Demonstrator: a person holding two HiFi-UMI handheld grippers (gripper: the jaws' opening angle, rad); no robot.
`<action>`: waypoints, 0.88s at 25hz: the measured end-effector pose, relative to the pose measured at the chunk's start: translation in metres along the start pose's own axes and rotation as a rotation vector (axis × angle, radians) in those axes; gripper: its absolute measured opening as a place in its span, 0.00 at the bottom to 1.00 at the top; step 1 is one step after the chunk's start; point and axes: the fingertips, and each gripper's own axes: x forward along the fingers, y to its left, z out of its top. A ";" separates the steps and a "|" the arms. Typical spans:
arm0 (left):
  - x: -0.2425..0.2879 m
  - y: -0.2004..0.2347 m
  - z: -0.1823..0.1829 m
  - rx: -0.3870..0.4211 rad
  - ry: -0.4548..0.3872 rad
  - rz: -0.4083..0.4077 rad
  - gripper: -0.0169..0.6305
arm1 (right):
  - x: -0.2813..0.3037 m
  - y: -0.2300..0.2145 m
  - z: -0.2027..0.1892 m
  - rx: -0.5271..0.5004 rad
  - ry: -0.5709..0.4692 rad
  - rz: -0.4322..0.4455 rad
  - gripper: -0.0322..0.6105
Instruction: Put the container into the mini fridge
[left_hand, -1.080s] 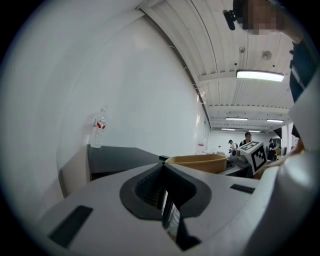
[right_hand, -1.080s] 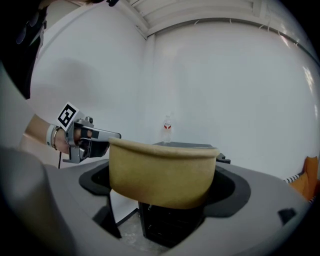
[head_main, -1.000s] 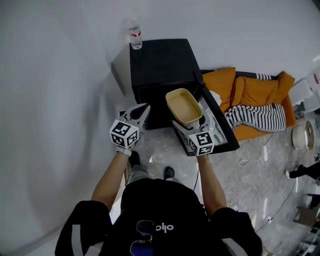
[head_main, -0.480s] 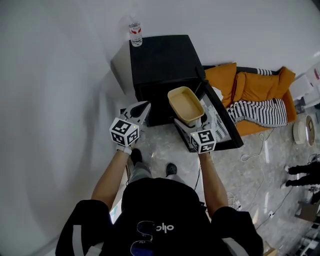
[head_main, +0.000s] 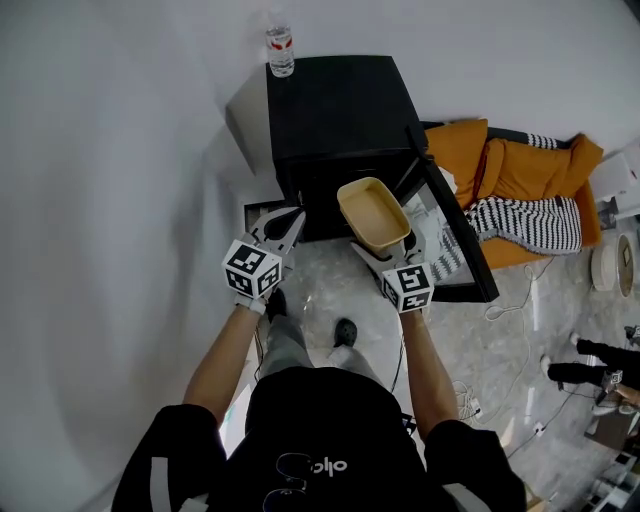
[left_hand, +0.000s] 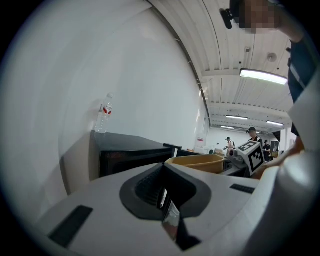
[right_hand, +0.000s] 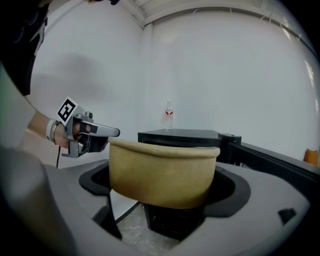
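Before open fridge (head_main: 335, 105), right gripper (head_main: 386, 252) fingers clamped on container (head_main: 372, 213) rim, container held upright at fridge opening. Left gripper (head_main: 285, 222) fingers pressed together, empty, beside container. 1 bottle (head_main: 280, 50) on fridge top.

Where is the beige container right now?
In the head view, the container is held in the right tongs, just in front of the mini fridge, left of its open door.
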 end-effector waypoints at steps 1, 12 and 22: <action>0.001 0.001 -0.005 -0.004 0.004 -0.001 0.04 | 0.002 0.001 -0.005 0.000 0.007 0.002 0.91; 0.021 -0.002 -0.042 -0.019 0.043 -0.034 0.04 | 0.019 0.006 -0.037 0.014 0.049 0.032 0.91; 0.049 0.007 -0.046 0.033 0.082 -0.071 0.04 | 0.069 -0.014 -0.042 0.025 0.011 -0.012 0.91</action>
